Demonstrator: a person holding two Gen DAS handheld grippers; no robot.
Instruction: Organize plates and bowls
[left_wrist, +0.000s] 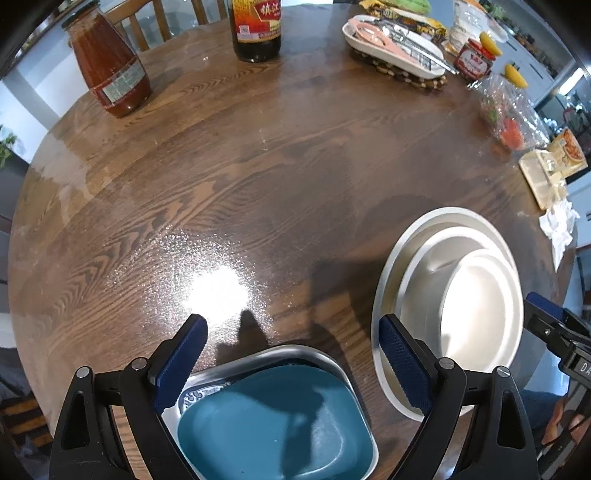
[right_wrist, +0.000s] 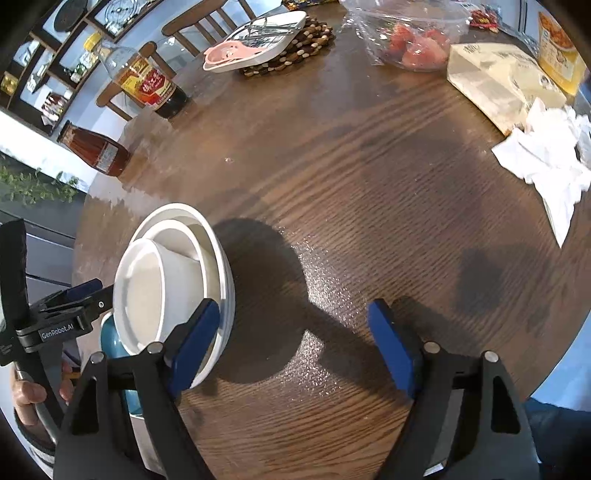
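Table (left_wrist: 258, 166): round, dark wood, glossy, strong glare patch near the left gripper. Clutter sits along the far edge, well apart from my work: sauce jar (left_wrist: 110, 70), dark bottle (left_wrist: 256, 33), a white tray of utensils (left_wrist: 395, 48) on a beaded mat.

White stack (left_wrist: 461, 295): a wide plate at the bottom, a shallower dish in it, a bowl on top. The bowl sits off-centre, pushed toward the near side of the stack. Main risk I see: a knock from either gripper would slide or tip that bowl, since it is not seated square.

Steel tray (left_wrist: 295, 358) with a teal dish (left_wrist: 277, 424) in it, a blue-patterned piece partly hidden beneath; I cannot tell what that one is.

Left gripper (left_wrist: 291, 354): jaws wide, nothing pinched. The teal dish and steel tray lie directly below and between the fingers, stack just to the right of the right finger. Second risk: closing here could catch the tray rim rather than the dish and drag both.

Right gripper (right_wrist: 295, 332): jaws wide, holding nothing, only bare table between them. In the right wrist view the white stack (right_wrist: 177, 284) is at its left; the left finger overlaps the stack's rim, but contact is uncertain from this angle.
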